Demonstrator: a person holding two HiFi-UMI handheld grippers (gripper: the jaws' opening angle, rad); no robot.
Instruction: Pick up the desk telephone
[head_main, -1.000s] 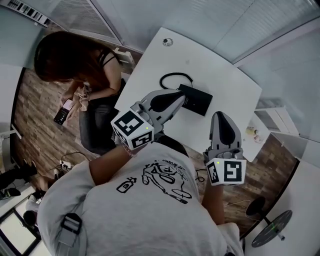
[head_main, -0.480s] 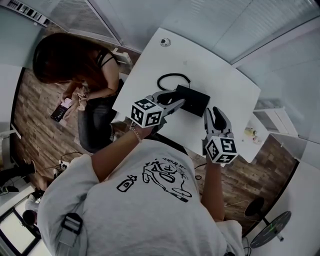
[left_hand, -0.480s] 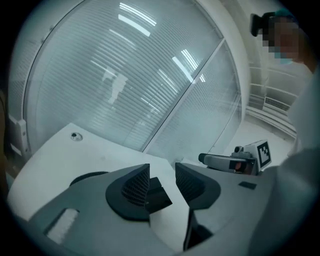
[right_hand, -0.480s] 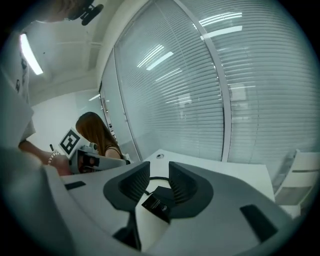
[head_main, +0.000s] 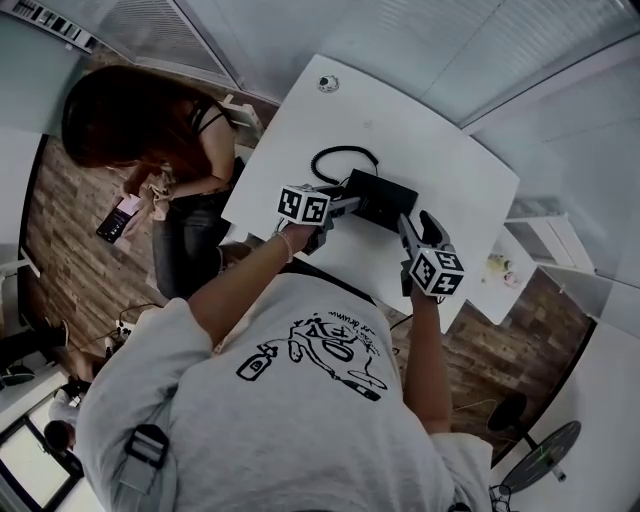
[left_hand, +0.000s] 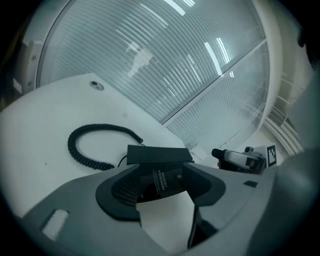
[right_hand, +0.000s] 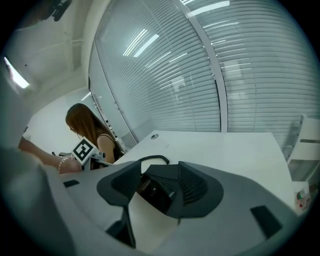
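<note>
The black desk telephone (head_main: 382, 199) lies flat on the white table (head_main: 450, 150), with its coiled cord (head_main: 343, 154) looping behind it. My left gripper (head_main: 347, 206) is at the phone's left end and my right gripper (head_main: 408, 226) at its near right corner. Both sets of jaws are opening. In the left gripper view the telephone (left_hand: 159, 154) shows just ahead between the spread jaws of the left gripper (left_hand: 162, 187), untouched by the pads, with the cord (left_hand: 92, 145) to its left. In the right gripper view the right gripper (right_hand: 159, 192) frames the telephone (right_hand: 159, 189) the same way.
A person (head_main: 140, 125) sits at the table's left side, looking at a mobile phone (head_main: 118, 218). A round grommet (head_main: 327, 83) marks the table's far corner. The near table edge runs just below the grippers. A low shelf with small items (head_main: 503, 266) stands to the right.
Both grippers have come down from above the table to the telephone's level. Their jaws were shut and now stand apart. The left gripper has rolled.
</note>
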